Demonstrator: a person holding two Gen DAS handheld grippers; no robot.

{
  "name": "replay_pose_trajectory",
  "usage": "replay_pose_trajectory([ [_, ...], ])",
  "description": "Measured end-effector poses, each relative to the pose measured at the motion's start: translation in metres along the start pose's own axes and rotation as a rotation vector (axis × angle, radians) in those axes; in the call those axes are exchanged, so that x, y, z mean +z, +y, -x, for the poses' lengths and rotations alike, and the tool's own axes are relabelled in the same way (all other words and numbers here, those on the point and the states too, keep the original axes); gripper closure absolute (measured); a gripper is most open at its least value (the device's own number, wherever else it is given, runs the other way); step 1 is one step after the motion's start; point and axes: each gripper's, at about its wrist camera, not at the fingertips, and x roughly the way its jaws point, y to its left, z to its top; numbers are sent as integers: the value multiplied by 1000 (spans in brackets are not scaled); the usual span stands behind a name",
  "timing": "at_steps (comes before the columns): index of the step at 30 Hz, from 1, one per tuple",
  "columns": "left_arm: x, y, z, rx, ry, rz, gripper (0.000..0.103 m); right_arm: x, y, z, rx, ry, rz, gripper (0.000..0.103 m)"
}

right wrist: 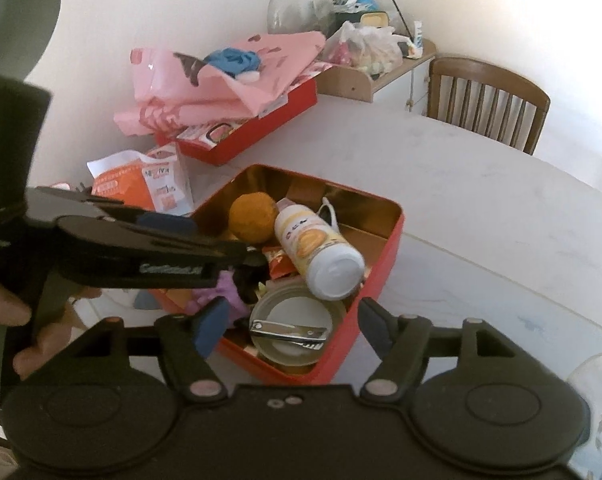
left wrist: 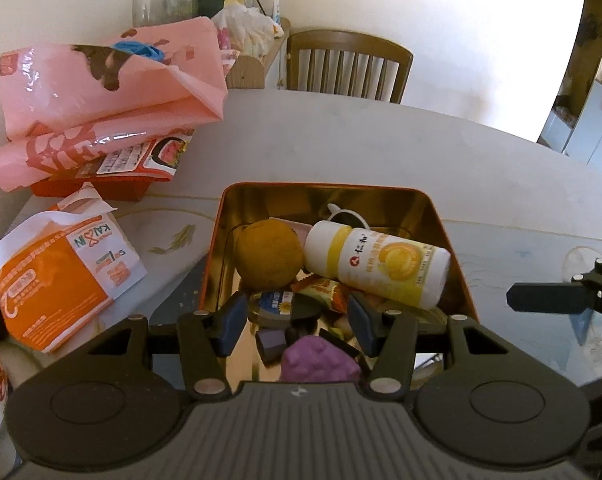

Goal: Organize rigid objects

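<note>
Only the right wrist view shows the nail clipper [right wrist: 288, 331] lying on a round lid [right wrist: 297, 322] inside the red tin [right wrist: 381, 280] on the surface [right wrist: 481, 208]. The white-and-yellow bottle [left wrist: 377, 266] lies tilted beside an orange ball [left wrist: 269, 254]. Both the left hand-held gripper [left wrist: 297, 326] and the right hand-held gripper [right wrist: 293, 330] are spread, holding nothing.

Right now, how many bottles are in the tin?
1. A white and yellow bottle lies on its side atop the pile, next to the orange ball in the tin. More could be buried underneath.

a home dining room, white table [left wrist: 381, 140], wooden chair [left wrist: 349, 65], cluttered wall shelf [right wrist: 375, 76], snack bags [left wrist: 101, 88]
</note>
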Motion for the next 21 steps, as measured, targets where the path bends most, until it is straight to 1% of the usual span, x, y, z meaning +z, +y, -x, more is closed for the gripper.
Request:
replay_pose_trajectory([
  [3,-1,-3,11,-2,-15,3,49,0,-5,8,5,-10,-21,29],
  [7,-2,-6,26,-13,-35,10,49,0,-13,21,26,-31,-59,28],
  [11,-5,-13,44,-14,-64,3,48,-1,-21,37,32,-65,-75,23],
  [12,-5,-14,47,-13,-70,-1,47,-2,-21,40,29,-72,-74,21],
  [15,-6,-19,57,-12,-90,-6,37,-3,-24,50,27,-89,-75,19],
  [19,-9,-24,69,-15,-108,-9,36,-6,-28,65,21,-119,-76,14],
  [20,-10,-26,71,-17,-112,-9,35,-7,-29,69,16,-128,-76,11],
  [21,-11,-27,74,-18,-117,-10,31,-9,-30,72,12,-136,-75,7],
])
